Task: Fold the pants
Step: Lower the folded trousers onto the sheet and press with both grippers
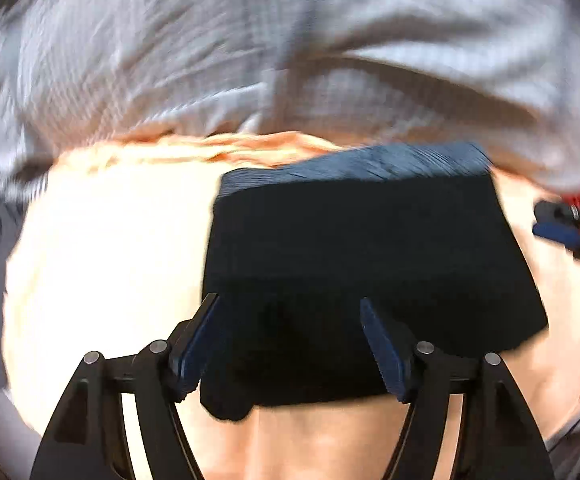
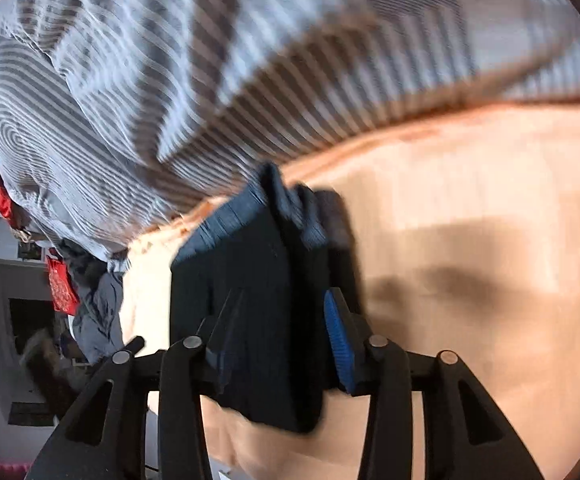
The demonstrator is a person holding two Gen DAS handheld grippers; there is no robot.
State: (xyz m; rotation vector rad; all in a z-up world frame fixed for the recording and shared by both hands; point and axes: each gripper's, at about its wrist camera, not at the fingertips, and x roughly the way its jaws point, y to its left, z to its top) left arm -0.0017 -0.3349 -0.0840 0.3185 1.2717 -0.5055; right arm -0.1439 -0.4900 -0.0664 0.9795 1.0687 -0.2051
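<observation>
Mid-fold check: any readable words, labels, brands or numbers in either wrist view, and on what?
No text can be read in either view.
The folded dark pants show no label.
The red items at the left edge of the right wrist view are too blurred to tell.

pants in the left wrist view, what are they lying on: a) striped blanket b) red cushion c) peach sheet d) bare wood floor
c: the folded dark pants lie flat on the peach sheet, with the striped blanket bunched behind them.
</observation>
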